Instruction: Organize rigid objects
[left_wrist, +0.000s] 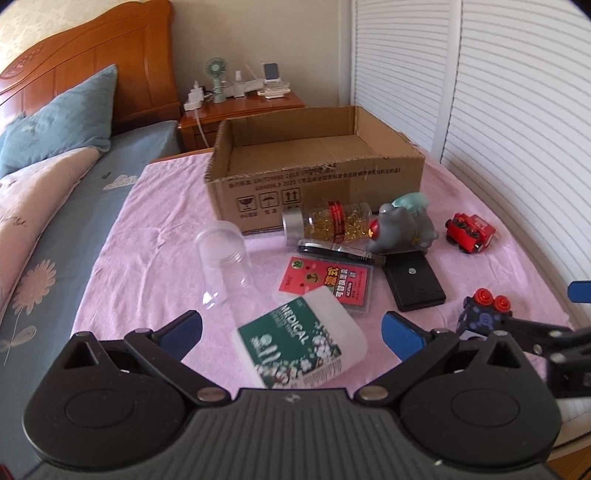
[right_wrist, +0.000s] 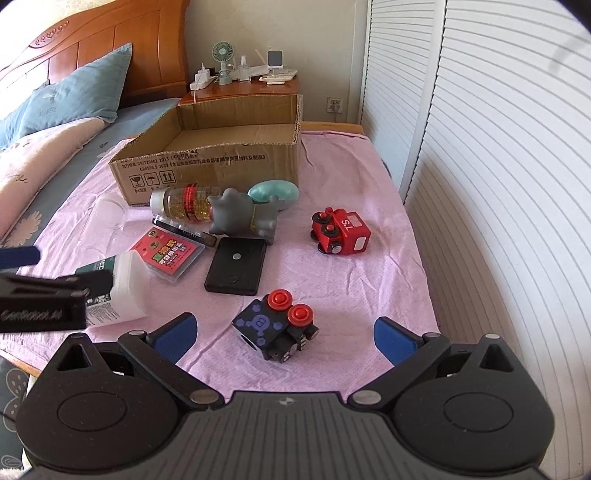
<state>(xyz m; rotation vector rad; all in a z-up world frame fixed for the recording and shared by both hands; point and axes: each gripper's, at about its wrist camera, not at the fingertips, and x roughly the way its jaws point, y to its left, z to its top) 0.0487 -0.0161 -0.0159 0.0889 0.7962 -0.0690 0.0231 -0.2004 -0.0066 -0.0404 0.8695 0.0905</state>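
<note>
Your left gripper (left_wrist: 291, 330) is spread wide and holds nothing, its blue pads either side of the white medical box (left_wrist: 301, 345) lying near the front edge of the pink cloth (left_wrist: 166, 206). Your right gripper (right_wrist: 284, 332) is just as wide and empty, framing the black toy block with red buttons (right_wrist: 275, 325). The cardboard box (right_wrist: 207, 155) stands at the cloth's far edge.

A wooden headboard (left_wrist: 92, 55) fills the upper left of both views, with a blue pillow (left_wrist: 62, 118) and a pink pillow (left_wrist: 33, 199) below it. At top centre, a bedside table (right_wrist: 247, 88) carries a small green fan (right_wrist: 222, 59). White louvred doors (right_wrist: 498, 147) span the right side.
</note>
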